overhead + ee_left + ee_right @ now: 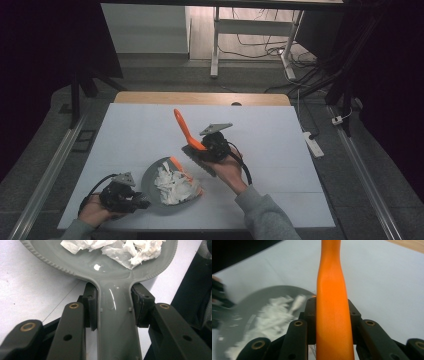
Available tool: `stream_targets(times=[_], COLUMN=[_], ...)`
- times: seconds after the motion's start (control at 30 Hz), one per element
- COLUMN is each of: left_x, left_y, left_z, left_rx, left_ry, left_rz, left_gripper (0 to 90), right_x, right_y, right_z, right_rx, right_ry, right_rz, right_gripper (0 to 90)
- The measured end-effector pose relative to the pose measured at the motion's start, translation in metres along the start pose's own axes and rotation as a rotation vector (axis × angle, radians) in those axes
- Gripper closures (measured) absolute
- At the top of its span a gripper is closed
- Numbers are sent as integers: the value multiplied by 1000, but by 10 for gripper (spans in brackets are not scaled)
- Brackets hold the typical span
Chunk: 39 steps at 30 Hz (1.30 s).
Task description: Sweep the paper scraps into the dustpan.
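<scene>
No legible text, label or number on anything in view

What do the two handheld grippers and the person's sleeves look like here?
Both the left gripper and the right gripper are black, each topped by a grey three-cornered plate and trailing a black cable. Up close, their jaws are matte black link bars with brass-coloured pivot pins and black pads. The person wears grey sleeves.

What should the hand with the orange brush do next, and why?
Probably set the brush down on the table, clear of the dustpan. The right gripper holds it lifted by its orange handle, the white paper scraps already lie inside the dustpan, and the left gripper clamps the dustpan's handle.
</scene>
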<state>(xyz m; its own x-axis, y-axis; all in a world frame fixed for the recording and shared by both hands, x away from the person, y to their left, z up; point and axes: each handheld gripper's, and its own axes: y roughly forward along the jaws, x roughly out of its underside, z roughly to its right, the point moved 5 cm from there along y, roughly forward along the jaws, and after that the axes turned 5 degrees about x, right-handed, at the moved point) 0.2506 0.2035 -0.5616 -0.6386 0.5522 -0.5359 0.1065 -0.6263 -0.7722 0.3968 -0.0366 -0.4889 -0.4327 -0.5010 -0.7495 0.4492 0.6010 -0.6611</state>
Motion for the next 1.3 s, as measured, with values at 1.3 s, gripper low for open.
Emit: stream_targets(times=[1.3], left_x=[-3], left_y=[-6], left_z=[0], left_rx=[8], left_ry=[8], left_rz=[104], left_gripper=[615], right_x=[-15], right_y=[1], right_z=[-34], right_rx=[-84], right_ry=[8], right_rz=[113], right_gripper=[706])
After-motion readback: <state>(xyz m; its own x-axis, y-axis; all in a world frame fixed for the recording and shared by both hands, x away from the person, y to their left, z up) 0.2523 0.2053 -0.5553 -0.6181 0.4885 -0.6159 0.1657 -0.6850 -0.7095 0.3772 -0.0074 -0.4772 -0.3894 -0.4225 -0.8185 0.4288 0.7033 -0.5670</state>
